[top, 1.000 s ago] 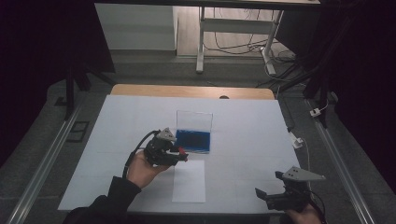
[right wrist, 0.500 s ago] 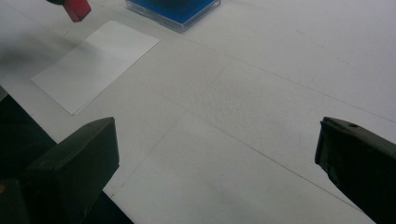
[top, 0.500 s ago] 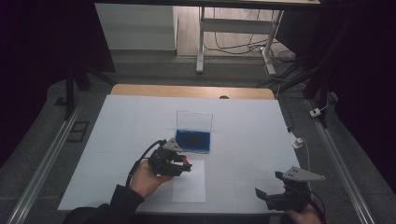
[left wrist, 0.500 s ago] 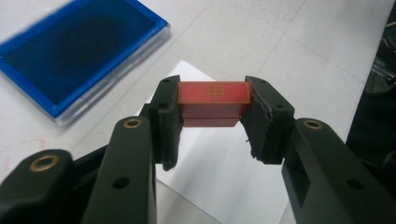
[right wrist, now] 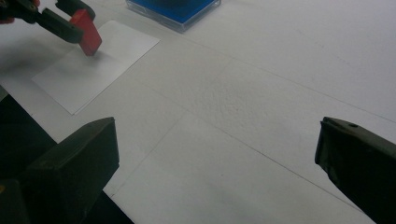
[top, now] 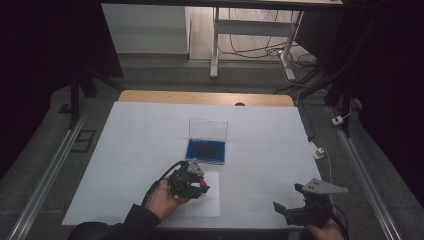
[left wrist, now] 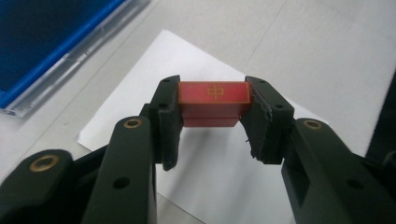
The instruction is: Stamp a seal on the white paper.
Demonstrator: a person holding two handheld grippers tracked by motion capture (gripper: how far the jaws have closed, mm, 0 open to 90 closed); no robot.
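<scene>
My left gripper (left wrist: 214,108) is shut on a small red block (left wrist: 212,102) with a gold character printed on its face. It hangs just above a white sheet of paper (left wrist: 219,154). From above, the left gripper (top: 200,186) sits over the paper (top: 206,202), in front of a clear case with a blue pad (top: 206,148). The red block (right wrist: 87,31) and the blue case (right wrist: 175,10) also appear far off in the right gripper view. My right gripper (top: 287,212) is open near the table's front right edge, with nothing between its fingers.
A white cover (top: 260,145) lies over the table, with a wooden strip (top: 200,97) bare at the far edge. Metal rails (top: 47,170) run along both sides. A white plug and cable (top: 318,151) rest at the right edge.
My left gripper has come toward the front of the table with the red block, moving from beside the blue case to over the paper. The right gripper has stayed put.
</scene>
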